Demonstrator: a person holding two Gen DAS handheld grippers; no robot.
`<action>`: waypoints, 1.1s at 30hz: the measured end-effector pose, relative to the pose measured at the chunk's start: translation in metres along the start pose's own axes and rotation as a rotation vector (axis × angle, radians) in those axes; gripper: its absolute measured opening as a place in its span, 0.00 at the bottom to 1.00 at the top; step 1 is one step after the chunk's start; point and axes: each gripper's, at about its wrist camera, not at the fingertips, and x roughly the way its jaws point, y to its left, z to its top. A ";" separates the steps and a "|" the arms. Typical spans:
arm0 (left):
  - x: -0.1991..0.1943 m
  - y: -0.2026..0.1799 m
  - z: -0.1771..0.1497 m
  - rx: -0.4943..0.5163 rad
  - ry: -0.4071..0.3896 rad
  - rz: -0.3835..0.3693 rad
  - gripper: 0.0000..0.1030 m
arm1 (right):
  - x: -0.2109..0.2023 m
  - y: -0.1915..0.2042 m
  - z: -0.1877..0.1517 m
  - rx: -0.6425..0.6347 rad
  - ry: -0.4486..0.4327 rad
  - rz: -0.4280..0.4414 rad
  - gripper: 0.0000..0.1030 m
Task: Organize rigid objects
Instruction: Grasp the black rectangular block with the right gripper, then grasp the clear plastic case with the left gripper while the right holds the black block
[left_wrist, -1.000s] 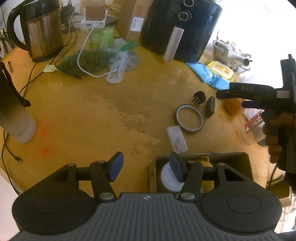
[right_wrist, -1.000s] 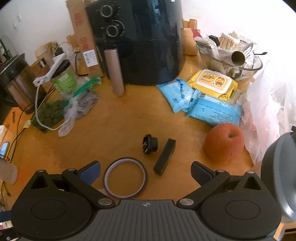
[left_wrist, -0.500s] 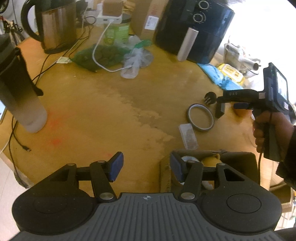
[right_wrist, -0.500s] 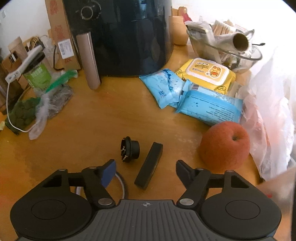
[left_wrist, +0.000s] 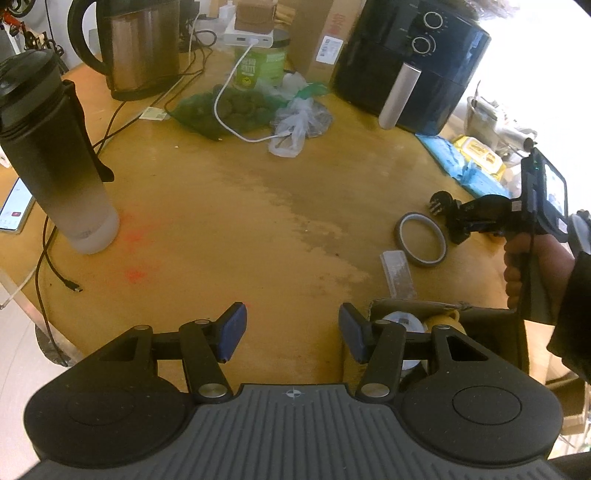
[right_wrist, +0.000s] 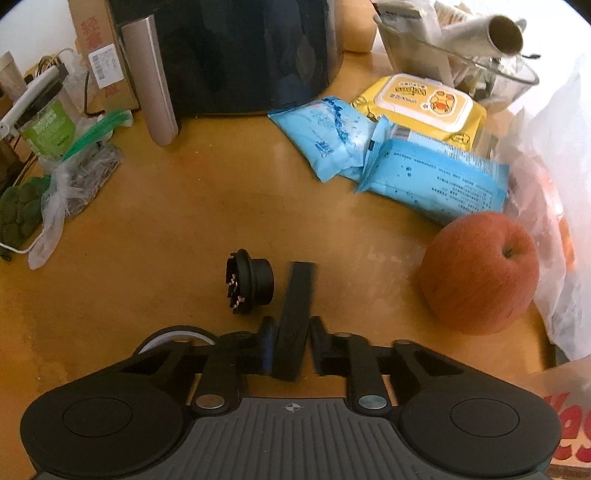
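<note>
Right gripper: fingers clamped on near end of black bar, bar on worktop just right of round black plug. Lift straight up, avoid nudging plug; carry to cardboard box. Left gripper: fingers apart, empty, beside box.

Black bar, red apple

On the table, the black bar lies between the round plug on its left and the apple on its right. Wipe packs lie behind the apple, the air fryer farther back. The tape ring lies behind the cardboard box.
</note>
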 end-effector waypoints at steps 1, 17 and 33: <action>0.000 -0.001 0.000 0.003 -0.001 -0.001 0.53 | -0.001 -0.002 -0.001 0.010 -0.004 0.010 0.17; 0.005 -0.028 0.003 0.094 0.005 -0.038 0.53 | -0.062 -0.013 -0.015 0.042 -0.075 0.118 0.17; 0.012 -0.053 0.004 0.181 0.012 -0.071 0.53 | -0.137 -0.019 -0.051 0.014 -0.143 0.222 0.17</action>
